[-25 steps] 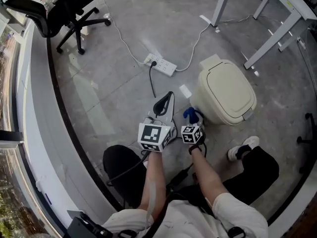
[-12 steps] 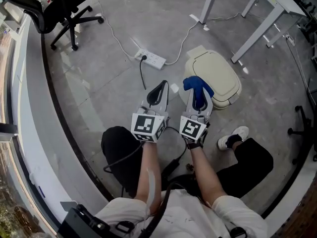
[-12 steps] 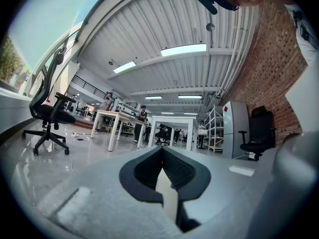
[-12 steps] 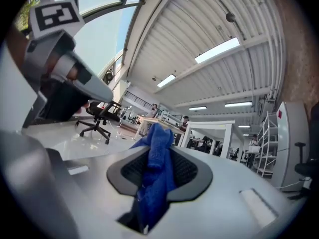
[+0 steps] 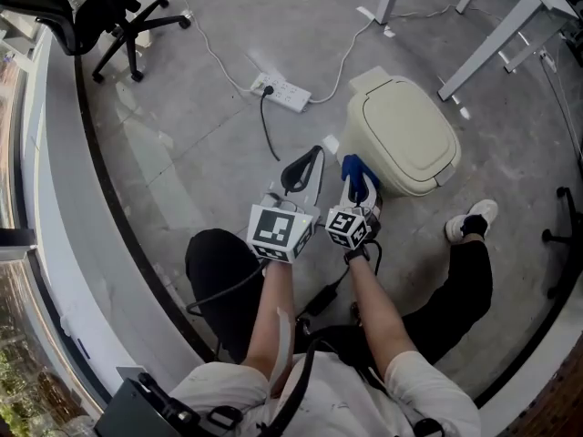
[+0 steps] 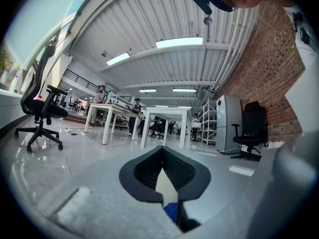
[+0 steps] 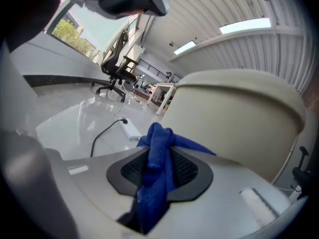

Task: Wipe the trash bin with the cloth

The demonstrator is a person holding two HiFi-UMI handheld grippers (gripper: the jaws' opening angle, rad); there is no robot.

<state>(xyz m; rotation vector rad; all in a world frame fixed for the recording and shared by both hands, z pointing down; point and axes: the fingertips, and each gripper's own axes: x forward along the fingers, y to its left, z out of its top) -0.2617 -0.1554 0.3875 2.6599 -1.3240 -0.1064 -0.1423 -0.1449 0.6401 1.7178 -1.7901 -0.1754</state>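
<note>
A: As the head view has it, where's the bin [image 5: 408, 135]?

B: On the grey floor [image 5: 200, 153]. Beige, lid down. It stands right of both grippers and ahead of the person's shoe [image 5: 472, 218]. A white desk leg [image 5: 492, 48] is beyond it.

A: And the right gripper [image 5: 361, 192]?

B: Jaws closed on the cloth [image 7: 155, 178]. It is blue and bunched between the jaws. One fold sticks out past the tips, and the rest trails back toward the camera. The gripper points at the bin's left side.

A: Cloth touching the bin?

B: Can't tell. In the head view the cloth lies just beside the bin's wall. In the right gripper view that wall fills the right half, close behind the fold.

A: The left gripper [image 6: 162, 151]?

B: Jaws together, tips meeting, nothing held. A thin slit behind the tips shows something pale and a scrap of blue lying beyond the jaws, not in them. The gripper sits just left of the right one, near the bin but apart from it.

A: Anything else down there?

B: A white power strip [image 5: 281, 92] ahead of the left gripper. A black cable [image 5: 269, 135] is plugged into it and runs back toward the person. A white cable [image 5: 216, 55] leads off to the upper left. A black chair [image 5: 118, 7] is at top left. The person is low on the floor, forearms bare, in dark trousers.
</note>
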